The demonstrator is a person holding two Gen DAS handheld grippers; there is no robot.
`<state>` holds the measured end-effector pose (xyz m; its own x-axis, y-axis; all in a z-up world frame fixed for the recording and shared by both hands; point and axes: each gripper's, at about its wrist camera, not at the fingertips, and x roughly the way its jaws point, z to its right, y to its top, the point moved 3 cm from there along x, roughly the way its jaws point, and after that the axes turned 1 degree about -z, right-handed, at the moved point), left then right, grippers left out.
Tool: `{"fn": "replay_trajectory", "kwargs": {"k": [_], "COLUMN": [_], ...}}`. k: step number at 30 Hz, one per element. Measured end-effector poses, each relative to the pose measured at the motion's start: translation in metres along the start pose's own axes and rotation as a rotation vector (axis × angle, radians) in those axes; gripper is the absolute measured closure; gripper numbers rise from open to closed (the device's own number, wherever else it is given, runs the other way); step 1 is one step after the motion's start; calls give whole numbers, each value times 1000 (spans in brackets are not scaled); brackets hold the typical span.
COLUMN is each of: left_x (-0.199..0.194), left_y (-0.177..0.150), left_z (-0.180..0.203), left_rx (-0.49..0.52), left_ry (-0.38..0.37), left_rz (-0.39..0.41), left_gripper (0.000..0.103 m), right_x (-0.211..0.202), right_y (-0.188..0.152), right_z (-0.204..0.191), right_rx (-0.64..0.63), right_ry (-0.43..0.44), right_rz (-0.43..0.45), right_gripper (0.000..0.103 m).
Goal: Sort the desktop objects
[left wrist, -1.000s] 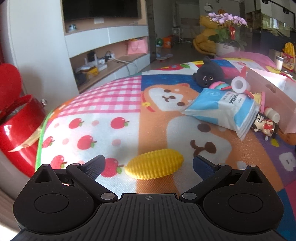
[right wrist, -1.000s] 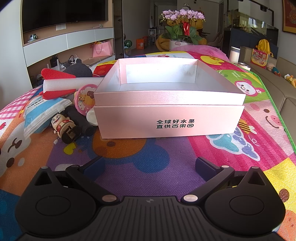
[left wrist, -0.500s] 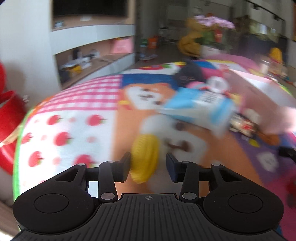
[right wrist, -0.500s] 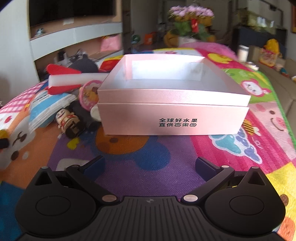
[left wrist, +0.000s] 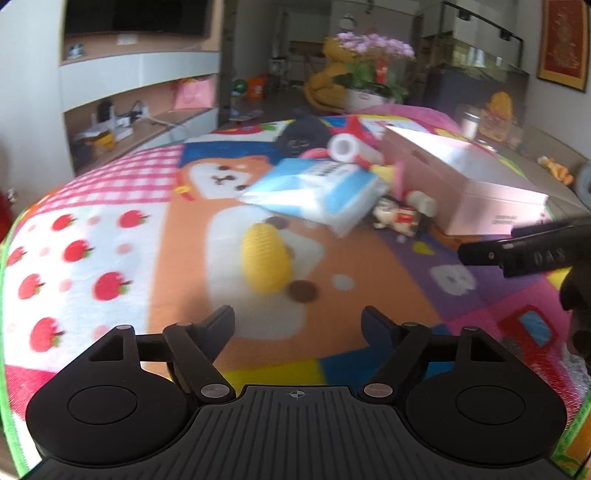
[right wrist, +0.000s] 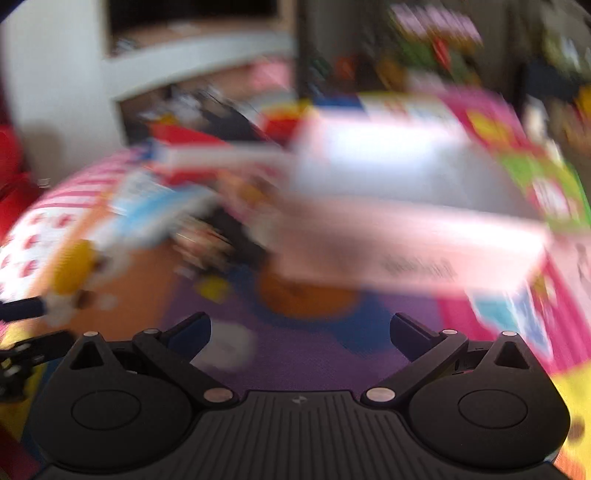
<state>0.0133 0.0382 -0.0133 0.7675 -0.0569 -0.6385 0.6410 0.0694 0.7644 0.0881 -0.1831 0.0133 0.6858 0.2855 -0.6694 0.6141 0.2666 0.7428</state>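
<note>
Now yellow corn toy (left wrist: pixel 264 258) loose on mat beyond spread, empty left tongs (left wrist: pixel 297 325); right tongs (right wrist: pixel 300 332) likewise.

Free room and obstacles on the bench.
Open mat (left wrist: pixel 122 266) lies left of the corn (left wrist: pixel 264 258); clutter and pink box (left wrist: pixel 469 184) block the far right.

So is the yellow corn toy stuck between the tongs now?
No, the yellow corn toy lies on the mat out ahead of the left tongs, whose two fingers stand wide apart with nothing between them.

Home living room, wall television (left wrist: pixel 136 16), shelving (left wrist: pixel 140 96), potted orchids (left wrist: pixel 373 62), cartoon play mat (left wrist: pixel 110 229)
</note>
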Motion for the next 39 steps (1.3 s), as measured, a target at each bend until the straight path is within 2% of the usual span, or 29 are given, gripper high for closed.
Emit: {"fn": "replay_trajectory", "kwargs": {"k": [1, 3, 4, 7, 10, 11, 12, 17, 22, 23, 25, 27, 29, 32, 34, 37, 39], "left_x": [0, -2, -2, -5, -5, -5, -5, 1, 15, 21, 31, 34, 33, 26, 19, 13, 19], "left_y": [-1, -2, -3, -5, -5, -4, -4, 8, 33, 38, 44, 45, 41, 32, 29, 29, 33], "left_z": [-3, -6, -6, -5, -7, -8, -8, -3, 0, 0, -2, 1, 13, 32, 40, 41, 34], "left_rx": [-10, -17, -17, -12, -28, -32, -33, 4, 62, 74, 59, 18, 11, 69, 132, 200, 220], "left_ry": [3, -1, 0, 6, 1, -2, -5, -35, -26, -19, -23, -91, -166, -235, -268, -248, -208], "left_rz": [4, 9, 12, 21, 23, 23, 21, 14, 46, 37, 3, -30, -46, -47, -29, 2, -3], "left_gripper": [20, 18, 15, 15, 14, 13, 13, 10, 8, 8, 8, 7, 7, 7, 7, 6, 6], "right_x": [-3, -3, 1, 24, 49, 52, 49, 14, -26, -34, -44, -54, -61, -56, -51, -48, -46], "right_y": [3, 7, 11, 24, 30, 30, 30, 13, -23, -30, -41, -49, -56, -63, -67, -69, -70], "right_z": [-16, -46, -58, -79, -81, -81, -80, -62, -27, -18, -2, 14, 27, 42, 47, 47, 45], "right_rx": [-80, -221, -264, -318, -316, -306, -300, -258, -212, -197, -148, -81, -18, 77, 142, 171, 172], "right_ry": [-2, -12, -25, -46, -48, -46, -44, 34, -9, -33, -84, -123, -151, -161, -125, -68, -55], "right_rz": [45, 111, 124, 129, 68, 59, 66, 56, 42, 42, 53, 72, 101, 76, 41, 20, 18], "right_gripper": [5, 24, 26, 38, 58, 63, 73, 73, 73, 73, 64, 27, 14, 8, 8, 1, 0]}}
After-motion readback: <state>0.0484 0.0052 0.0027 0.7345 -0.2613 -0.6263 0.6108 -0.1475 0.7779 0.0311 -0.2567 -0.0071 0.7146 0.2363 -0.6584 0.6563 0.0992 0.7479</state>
